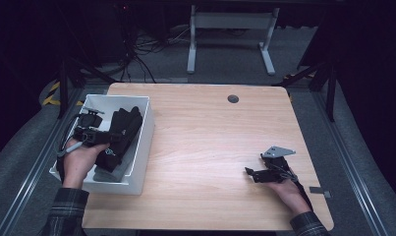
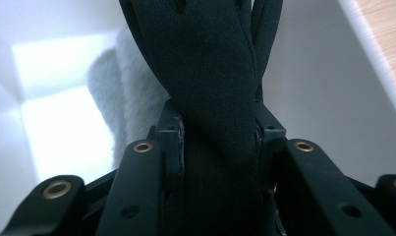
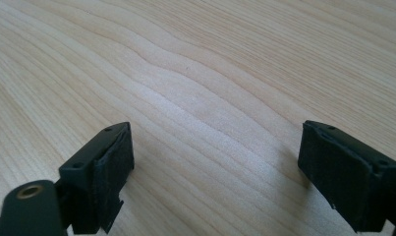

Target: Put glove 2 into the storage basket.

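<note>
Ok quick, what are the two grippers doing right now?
Left gripper: closed on the black glove, over the white bin.
Right gripper: open, holding nothing, low over the wooden table.

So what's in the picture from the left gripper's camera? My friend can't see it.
The left gripper is closed on a black glove, which hangs between its two black jaws inside a white bin. Something grey and fluffy sits behind the glove, and a strip of wooden table shows at the top right.
</note>
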A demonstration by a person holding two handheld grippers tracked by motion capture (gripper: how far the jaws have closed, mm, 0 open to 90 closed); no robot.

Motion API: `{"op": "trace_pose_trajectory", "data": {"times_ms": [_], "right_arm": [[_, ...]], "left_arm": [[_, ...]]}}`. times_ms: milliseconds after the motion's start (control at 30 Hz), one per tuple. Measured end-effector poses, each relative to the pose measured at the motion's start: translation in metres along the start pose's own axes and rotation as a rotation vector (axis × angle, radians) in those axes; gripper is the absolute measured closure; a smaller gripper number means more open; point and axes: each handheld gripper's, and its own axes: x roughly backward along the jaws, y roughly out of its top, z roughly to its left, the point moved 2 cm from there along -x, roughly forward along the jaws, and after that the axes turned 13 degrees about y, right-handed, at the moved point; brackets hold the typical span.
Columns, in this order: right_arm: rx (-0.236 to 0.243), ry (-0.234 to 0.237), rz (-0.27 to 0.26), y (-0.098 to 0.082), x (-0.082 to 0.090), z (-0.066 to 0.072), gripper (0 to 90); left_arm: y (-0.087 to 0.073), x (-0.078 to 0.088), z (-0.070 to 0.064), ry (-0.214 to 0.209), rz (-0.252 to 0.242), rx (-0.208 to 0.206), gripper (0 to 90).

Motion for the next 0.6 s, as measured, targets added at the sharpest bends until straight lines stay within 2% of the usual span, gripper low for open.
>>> {"op": "trace_pose_trajectory", "data": {"times_ms": [167, 267, 433, 600], "right_arm": [[0.001, -0.001, 0.000, 0.000, 0.000, 0.000, 13.9], [0.000, 0.000, 0.000, 0.000, 0.000, 0.000, 14.0], [-0.001, 0.000, 0.000, 0.000, 0.000, 0.000, 14.0], [-0.001, -0.001, 0.000, 0.000, 0.000, 0.000, 14.0]], "left_arm": [[-0.005, -0.017, 0.003, 0.012, 0.033, 0.014, 63.4], [-0.006, -0.021, 0.005, 0.022, 0.034, 0.014, 56.6], [-0.004, -0.015, 0.009, 0.032, 0.001, 0.021, 39.6], [0.000, -0.001, 0.008, 0.038, -0.046, 0.018, 31.8]]}}
